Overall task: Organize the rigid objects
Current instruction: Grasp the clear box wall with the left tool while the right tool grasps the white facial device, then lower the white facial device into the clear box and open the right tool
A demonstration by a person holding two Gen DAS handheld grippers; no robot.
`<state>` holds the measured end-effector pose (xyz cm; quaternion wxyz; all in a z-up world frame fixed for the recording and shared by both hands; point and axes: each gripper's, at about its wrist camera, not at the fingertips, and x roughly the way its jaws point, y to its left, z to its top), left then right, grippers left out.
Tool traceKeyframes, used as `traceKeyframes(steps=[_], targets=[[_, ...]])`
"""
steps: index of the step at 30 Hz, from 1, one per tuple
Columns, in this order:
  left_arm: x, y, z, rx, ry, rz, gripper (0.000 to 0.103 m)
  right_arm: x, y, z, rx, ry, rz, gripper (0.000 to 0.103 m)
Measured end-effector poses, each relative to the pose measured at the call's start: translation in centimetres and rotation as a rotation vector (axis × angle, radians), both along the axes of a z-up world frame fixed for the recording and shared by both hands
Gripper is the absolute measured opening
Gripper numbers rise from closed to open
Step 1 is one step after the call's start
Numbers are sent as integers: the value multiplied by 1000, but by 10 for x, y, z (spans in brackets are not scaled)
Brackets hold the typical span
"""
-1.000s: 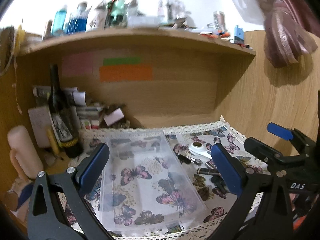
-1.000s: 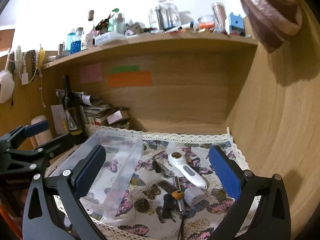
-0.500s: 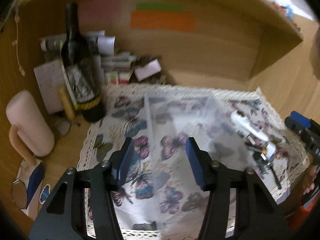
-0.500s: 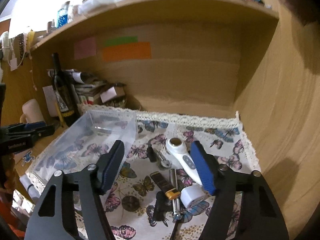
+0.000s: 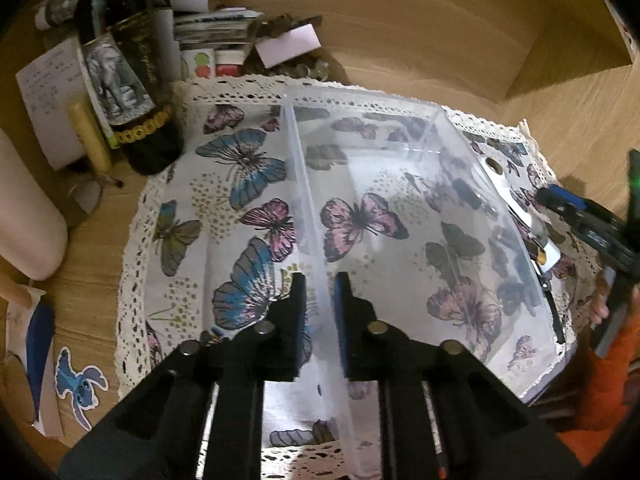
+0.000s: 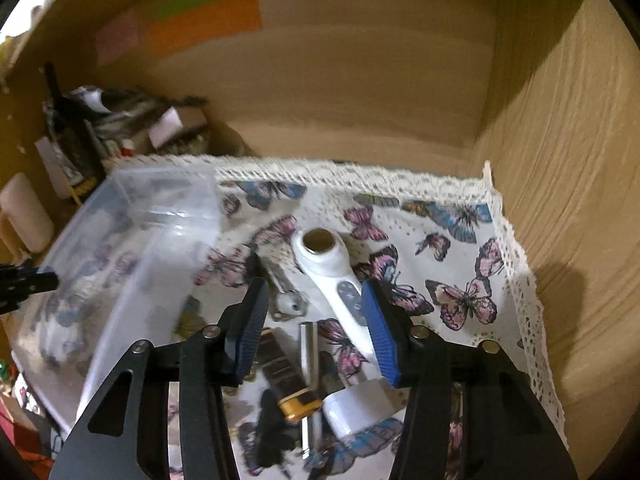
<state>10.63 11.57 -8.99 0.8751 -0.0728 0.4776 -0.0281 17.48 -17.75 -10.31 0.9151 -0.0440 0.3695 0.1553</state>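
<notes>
Down low, left tongs [image 5: 319,312] nearly shut, straddling the left wall of the clear bin [image 5: 400,184]; pads [image 5: 298,304] close on either side of that wall, contact not clear to see. Bin sitting on the butterfly cloth [image 5: 224,200], its left wall running from the near cloth edge toward the back lace. Bare cloth left of the bin, up to the lace hem. Beyond that hem, wooden tabletop [image 5: 88,304] with a sticker [image 5: 80,384] and a pale cylinder [image 5: 24,216]. Crowded at the far left corner: wine bottle [image 5: 124,80] standing at the cloth's edge, papers [image 5: 208,24] stacked behind it.

Right tongs [image 6: 314,324] open wide, gripping nothing, hanging over the small items right of the bin. Between the blue pads [image 6: 376,332]: white handheld device [image 6: 336,288], round head toward the back wall, handle running down under the right pad. Left of it a metal key-like piece [image 6: 286,300]; nearer, a dark strip with a gold end [image 6: 286,376], a thin metal bar [image 6: 309,356], a white block [image 6: 360,404], all bunched close, some touching. Bin's right wall [image 6: 160,264] just beside this cluster. Open cloth to the right [image 6: 460,280], ending at the lace against the wooden side panel [image 6: 560,200]. Back panel close behind, with coloured notes [image 6: 200,20] stuck up high.
</notes>
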Motion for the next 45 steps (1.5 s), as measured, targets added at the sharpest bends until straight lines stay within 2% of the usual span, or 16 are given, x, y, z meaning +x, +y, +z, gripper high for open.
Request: traceKeyframes(steps=[5,8,19,23,27,35,40,45], targets=[[3,-2,-1,15,8,-2,10,33,1,-21,-24,107,-7,36],[3,-3,-1,18,8,-5,10,47,4,-30,-61,145,-11,36],[3,-3,-1,33,7,-15,10,76,13,-47,-70,255,15,38],[3,-3,-2,31,7,-14,10,78,21,-45,-107,227,11,31],[3,-3,-1,30,9,-12,10,73,23,-37,-119,182,-5,31],[2,-5,-2,44,7,-13,10,24,10,22,-76,17,-8,31],[2,-4,-2,33,9,-10,10,-6,14,52,-29,-61,16,31],[2,-3,-2,35,7,-12,10,-17,35,74,15,-121,76,31]])
